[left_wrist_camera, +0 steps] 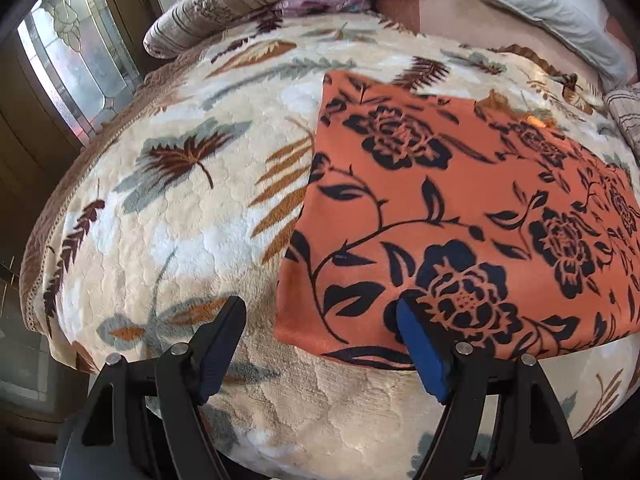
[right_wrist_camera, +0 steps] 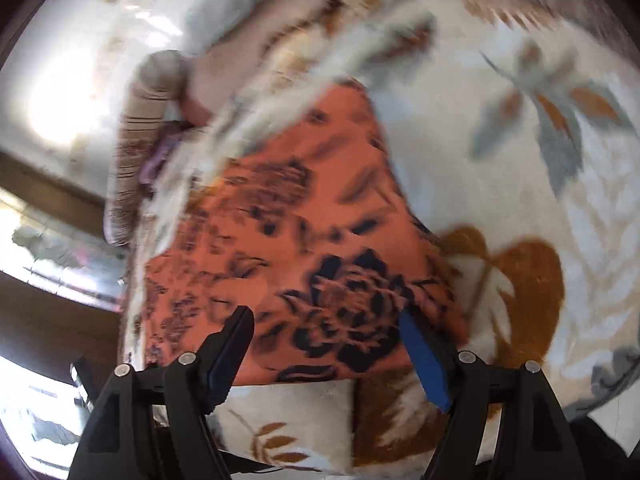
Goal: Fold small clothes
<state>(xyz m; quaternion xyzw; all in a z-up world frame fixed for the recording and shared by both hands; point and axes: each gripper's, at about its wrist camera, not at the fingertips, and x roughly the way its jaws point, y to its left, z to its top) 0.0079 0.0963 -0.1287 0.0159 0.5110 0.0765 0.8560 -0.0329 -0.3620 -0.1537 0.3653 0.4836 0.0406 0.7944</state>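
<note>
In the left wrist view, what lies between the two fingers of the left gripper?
Bare leaf-print blanket on one side and the near corner of the orange flowered cloth on the other; the left gripper holds nothing.

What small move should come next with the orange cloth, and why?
Probably lower both claws and close them on the near corners. The cloth lies flat on the blanket; the left claw and the right claw are open, each over a near corner, gripping nothing.

Open blanket lies left of the orange cloth; striped pillows block the far edge.
</note>
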